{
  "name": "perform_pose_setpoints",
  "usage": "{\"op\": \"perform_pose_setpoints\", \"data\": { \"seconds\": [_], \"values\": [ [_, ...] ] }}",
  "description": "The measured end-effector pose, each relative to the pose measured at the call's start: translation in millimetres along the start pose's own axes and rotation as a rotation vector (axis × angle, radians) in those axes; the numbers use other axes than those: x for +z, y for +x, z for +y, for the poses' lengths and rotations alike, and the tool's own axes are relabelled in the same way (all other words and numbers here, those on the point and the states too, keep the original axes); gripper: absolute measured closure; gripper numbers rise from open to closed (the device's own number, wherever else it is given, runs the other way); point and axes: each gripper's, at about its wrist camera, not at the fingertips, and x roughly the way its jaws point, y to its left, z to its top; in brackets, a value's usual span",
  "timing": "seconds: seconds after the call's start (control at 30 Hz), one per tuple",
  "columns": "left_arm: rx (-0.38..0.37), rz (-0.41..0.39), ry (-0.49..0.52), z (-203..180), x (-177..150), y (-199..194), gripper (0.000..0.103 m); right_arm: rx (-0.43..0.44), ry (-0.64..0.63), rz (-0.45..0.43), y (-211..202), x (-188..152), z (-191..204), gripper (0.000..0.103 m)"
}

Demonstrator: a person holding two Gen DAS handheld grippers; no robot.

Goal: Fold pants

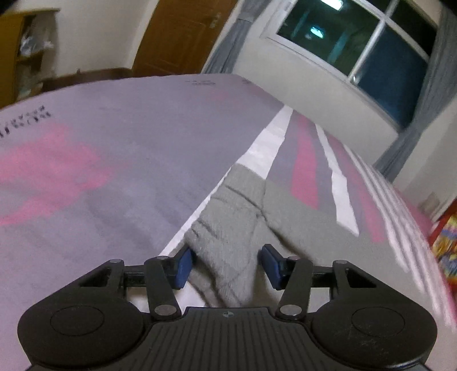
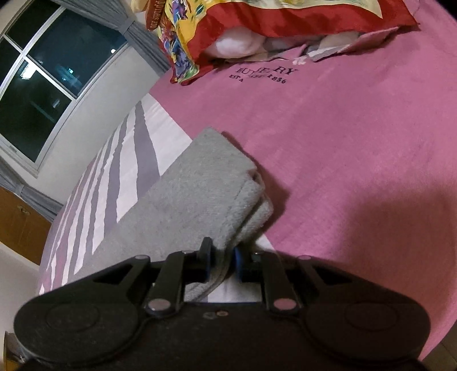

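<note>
Bottom center, the right tongs (image 2: 223,261) are clamped on the edge of the grey pants (image 2: 197,182). The left tongs (image 1: 225,264) gape wide around a bunched fold, pants (image 1: 234,217) lying mid-frame on the bed (image 2: 357,159).

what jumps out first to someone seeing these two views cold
The grey pants lie folded on the pink and grey bedspread; the right gripper is shut on a layered edge of them. In the left view the left gripper is open, its blue pads either side of the grey cloth. A bright red and yellow pillow lies at the top of the right view, and a dark window beyond the bed.
</note>
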Motion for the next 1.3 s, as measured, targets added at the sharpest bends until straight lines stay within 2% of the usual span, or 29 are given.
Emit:
{"op": "perform_pose_setpoints", "data": {
  "seconds": [0.03,0.07,0.1,0.2,0.37,0.5,0.57,0.67,0.73,0.8,0.83,0.87,0.97,1.0,1.07,1.13,1.17,1.23,1.27,1.3],
  "values": [
    [-0.021,-0.016,-0.015,0,0,-2,0.052,0.000,0.002,-0.001,0,0,0,0.088],
    [-0.036,-0.040,-0.024,0,-2,-5,0.057,0.001,0.006,-0.002,-1,-1,0,0.088],
    [-0.035,-0.066,-0.027,0,-3,-10,0.067,0.000,0.007,-0.003,-1,-1,-1,0.088],
    [-0.017,-0.076,-0.037,0,-12,-14,0.067,-0.008,0.001,-0.002,-1,-1,0,0.088],
    [-0.090,-0.052,-0.079,-4,-31,-15,0.067,-0.006,0.001,-0.001,-2,-2,1,0.088],
    [-0.143,-0.065,-0.144,3,-30,-7,0.067,-0.005,0.001,-0.001,-2,-2,0,0.088],
    [-0.187,-0.067,-0.169,1,-21,-1,0.085,-0.006,-0.004,0.003,-1,-1,0,0.088],
    [-0.250,-0.124,-0.130,-12,-2,1,0.085,-0.011,-0.007,0.006,-1,-1,1,0.088],
    [-0.223,-0.113,-0.098,-15,3,7,0.085,-0.010,-0.008,0.001,-2,-2,1,0.088],
    [-0.100,-0.027,-0.013,-9,-3,27,0.085,0.001,0.008,-0.004,-2,-3,-2,0.088],
    [-0.041,0.040,-0.013,2,-9,38,0.085,0.008,0.020,-0.003,-2,-3,-4,0.088],
    [-0.059,0.057,-0.033,10,-14,40,0.085,0.015,0.031,-0.001,-2,-2,-6,0.088],
    [-0.097,0.031,-0.049,10,-18,23,0.083,0.036,0.052,0.008,-4,-1,-10,0.086],
    [-0.098,0.016,-0.049,10,-17,15,0.080,0.046,0.065,0.011,-4,-1,-12,0.086],
    [-0.058,-0.044,0.006,-3,-17,0,0.066,0.073,0.115,0.012,-6,-1,-17,0.083],
    [-0.015,-0.053,0.060,-11,-17,-3,0.021,0.111,0.169,0.002,-7,-1,-22,0.077],
    [0.031,-0.027,0.094,-16,-17,3,0.017,0.123,0.191,-0.002,-6,-1,-24,0.074],
    [0.111,0.130,0.136,-20,-16,33,0.015,0.123,0.219,-0.015,-4,0,-26,0.074],
    [0.124,0.160,0.177,-23,-21,44,0.011,0.115,0.222,-0.020,-2,1,-25,0.074],
    [0.125,0.161,0.210,-26,-22,49,0.005,0.100,0.215,-0.023,-1,3,-23,0.081]
  ]
}}
